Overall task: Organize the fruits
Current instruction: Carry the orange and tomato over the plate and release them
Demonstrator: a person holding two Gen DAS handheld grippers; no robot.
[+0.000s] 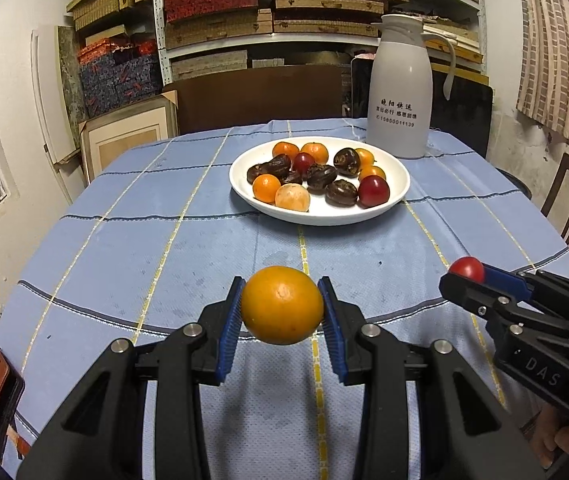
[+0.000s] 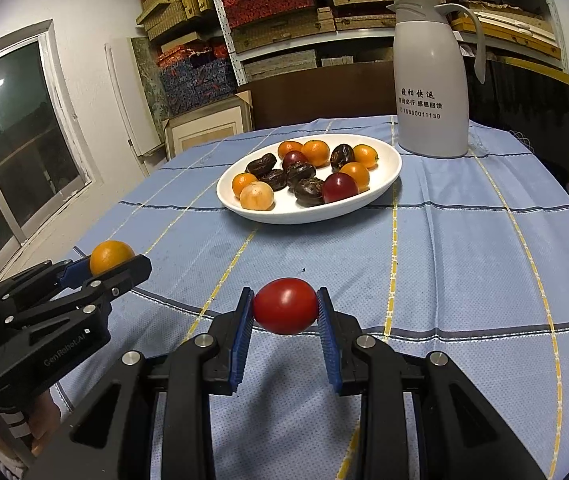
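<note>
We judge both fruits light, smooth and easily bruised, best pinched across their widest middle. Our left gripper (image 1: 283,306) has its jaws clamped on the orange (image 1: 282,305), our right gripper (image 2: 285,307) on the tomato (image 2: 285,306), both held above the table (image 1: 144,248), short of the plate (image 1: 398,184).

Dim indoor light, soft shadows, heavy fisheye warp w/ dark corners.
</note>
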